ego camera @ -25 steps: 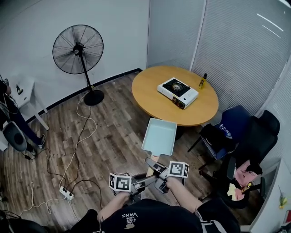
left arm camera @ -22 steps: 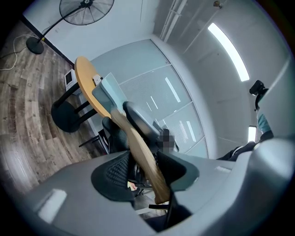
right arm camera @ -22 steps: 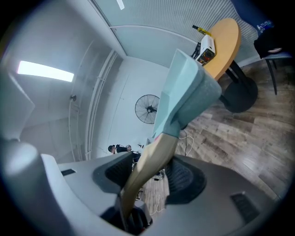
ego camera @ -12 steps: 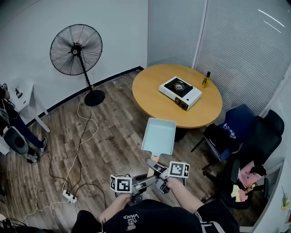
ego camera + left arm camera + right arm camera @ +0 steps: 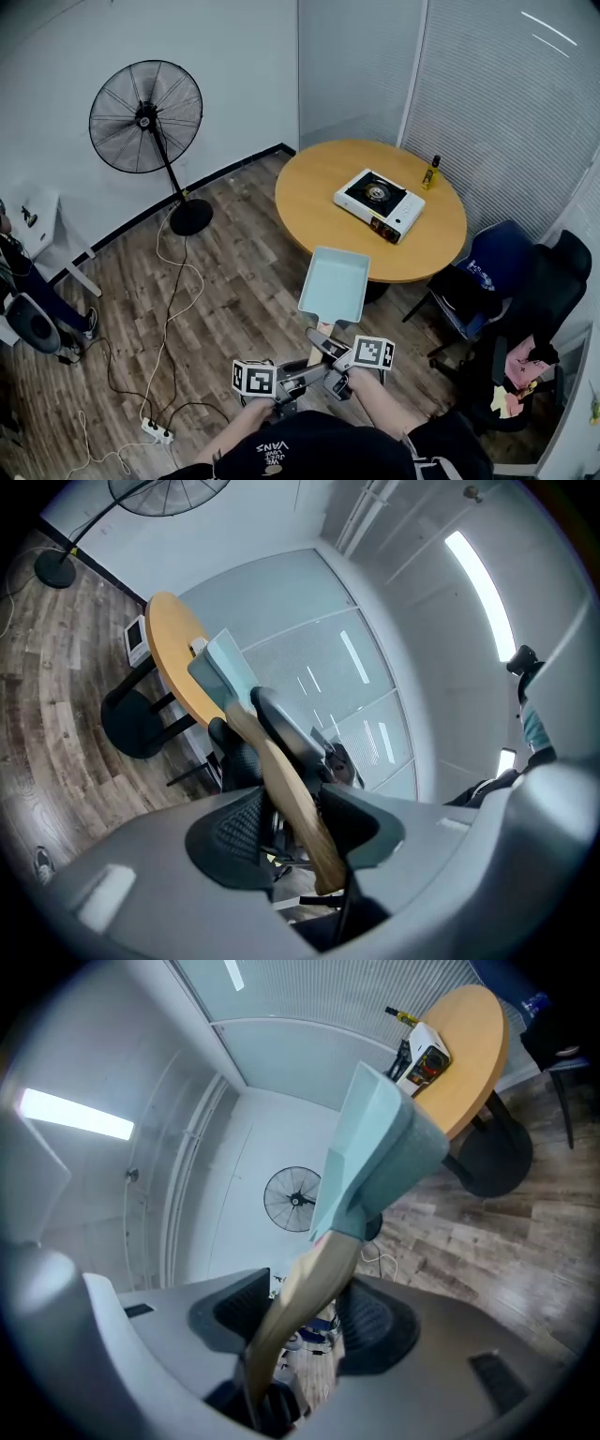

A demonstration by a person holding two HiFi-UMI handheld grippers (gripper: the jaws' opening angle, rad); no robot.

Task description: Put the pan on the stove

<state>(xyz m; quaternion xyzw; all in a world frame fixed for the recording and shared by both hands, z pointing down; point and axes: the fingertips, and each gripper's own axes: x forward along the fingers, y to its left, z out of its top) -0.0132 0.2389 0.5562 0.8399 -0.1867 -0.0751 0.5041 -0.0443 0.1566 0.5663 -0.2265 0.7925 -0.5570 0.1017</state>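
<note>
Jaws of both grippers are closed on one wooden handle [image 5: 314,1283], so two grippers hold one pan. In the left gripper view, the left gripper [image 5: 287,819] has its two dark pads pressed on the sides of the handle. In the right gripper view, the right gripper [image 5: 302,1314] pinches the same handle in the same way. Each gripper has one cube with black and white squares on it.

The pan [image 5: 334,284] is light blue and square, and nothing is in it. It is up in the air, held out level in front of the person. It hangs over the wood floor [image 5: 234,281], close to the near edge of the round tabletop [image 5: 314,192]. It is not on the stove.

One stove [image 5: 379,203] sits on the tabletop. It is white with one black burner in the middle. One small yellow bottle [image 5: 431,174] stands just beside it, on the far side.

One big black fan [image 5: 145,117] stands on the floor by the white wall, well apart from the tabletop. Thin cords lie across the floor and run to one white power strip [image 5: 156,432]. One blue chair [image 5: 492,272] and one black chair [image 5: 553,281] stand at the right of the tabletop.
</note>
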